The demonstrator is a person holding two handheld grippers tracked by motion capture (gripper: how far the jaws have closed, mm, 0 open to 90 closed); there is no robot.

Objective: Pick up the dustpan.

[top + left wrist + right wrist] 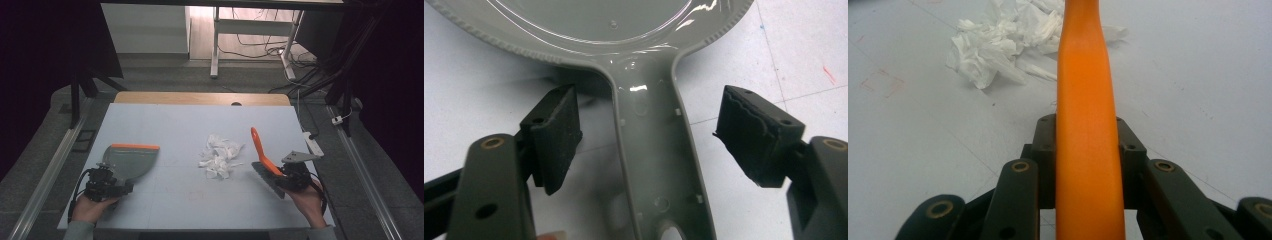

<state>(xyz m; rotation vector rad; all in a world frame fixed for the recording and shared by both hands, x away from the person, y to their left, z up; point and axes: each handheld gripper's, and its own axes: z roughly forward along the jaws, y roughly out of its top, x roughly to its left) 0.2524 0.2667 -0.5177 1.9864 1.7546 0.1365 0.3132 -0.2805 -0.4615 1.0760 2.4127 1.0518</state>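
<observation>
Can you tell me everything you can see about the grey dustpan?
The grey dustpan looks like smooth, shiny plastic, with a wide flat scoop, an orange strip along its far edge and a ribbed rim near the handle. It lies flat on the pale table, at its left side, apart from the crumpled white paper. Its long handle, with a hanging hole at the end, runs between the jaws of the left gripper, whose pads stand on either side without touching it.

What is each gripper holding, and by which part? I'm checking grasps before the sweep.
The right gripper clamps the brush by its orange handle. The left gripper holds nothing yet: its jaws straddle the dustpan handle without touching.
</observation>
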